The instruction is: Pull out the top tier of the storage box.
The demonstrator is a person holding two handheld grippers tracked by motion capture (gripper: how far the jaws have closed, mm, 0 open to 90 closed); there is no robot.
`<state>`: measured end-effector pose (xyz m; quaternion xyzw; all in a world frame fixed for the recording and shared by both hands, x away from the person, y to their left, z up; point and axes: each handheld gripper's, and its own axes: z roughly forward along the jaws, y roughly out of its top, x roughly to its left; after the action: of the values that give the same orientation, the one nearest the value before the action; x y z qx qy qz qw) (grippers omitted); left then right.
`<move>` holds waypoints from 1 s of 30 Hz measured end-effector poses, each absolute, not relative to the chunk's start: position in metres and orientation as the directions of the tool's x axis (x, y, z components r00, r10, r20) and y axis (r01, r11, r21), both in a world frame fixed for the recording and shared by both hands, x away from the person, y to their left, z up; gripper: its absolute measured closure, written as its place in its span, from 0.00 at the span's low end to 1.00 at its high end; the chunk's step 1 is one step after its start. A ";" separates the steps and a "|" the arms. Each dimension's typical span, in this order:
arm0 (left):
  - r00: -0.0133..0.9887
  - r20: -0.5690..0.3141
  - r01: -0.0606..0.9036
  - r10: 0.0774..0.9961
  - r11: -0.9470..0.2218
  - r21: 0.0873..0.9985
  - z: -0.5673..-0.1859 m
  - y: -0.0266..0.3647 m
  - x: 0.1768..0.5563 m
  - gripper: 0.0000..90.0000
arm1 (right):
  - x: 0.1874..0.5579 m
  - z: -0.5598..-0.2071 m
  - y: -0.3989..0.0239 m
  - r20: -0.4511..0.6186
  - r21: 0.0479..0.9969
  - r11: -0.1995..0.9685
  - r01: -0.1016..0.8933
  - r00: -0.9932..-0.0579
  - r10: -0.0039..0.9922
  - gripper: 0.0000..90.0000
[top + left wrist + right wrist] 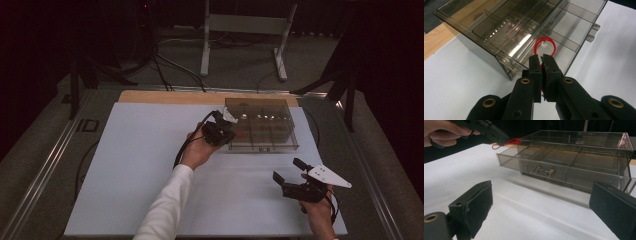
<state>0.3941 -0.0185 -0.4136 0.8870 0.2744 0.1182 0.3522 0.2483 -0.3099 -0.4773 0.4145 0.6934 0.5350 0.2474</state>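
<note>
A smoky clear plastic drawer box [260,125] [524,30] [574,160] stands at the back middle of the white table, its divided drawer pulled out towards me. My left gripper [226,131] [542,58] [504,141] hangs over the drawer's near left corner, shut on a thin red loop [545,46] [511,141] that pokes out past its tips above a front compartment. My right gripper [286,170] [541,202] is held low near the table's front right, its jaws wide open with nothing between them, pointing at the drawer's handle [544,171].
The white board [140,165] covers the table, with a strip of bare wood [165,96] along its far edge. A white metal stand [245,30] and dark cables [160,65] lie on the floor beyond. Metal rails [45,165] run along the table's sides.
</note>
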 end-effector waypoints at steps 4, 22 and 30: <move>0.824 0.009 0.404 0.567 -0.597 0.693 -0.414 -0.020 0.395 0.99 | 0.248 -0.477 -0.310 0.099 0.947 0.085 0.309 -0.534 0.840 0.06; 0.814 0.001 0.412 0.581 -0.578 0.705 -0.415 -0.026 0.397 0.98 | 0.248 -0.477 -0.310 0.099 0.948 0.083 0.308 -0.533 0.840 0.06; 0.806 0.005 0.416 0.592 -0.573 0.706 -0.417 -0.030 0.398 0.98 | 0.248 -0.477 -0.310 0.098 0.948 0.084 0.308 -0.533 0.840 0.06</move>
<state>0.3984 -0.0300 -0.4173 0.8784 0.2870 0.1212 0.3624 0.2483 -0.3103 -0.4772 0.4141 0.6931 0.5351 0.2487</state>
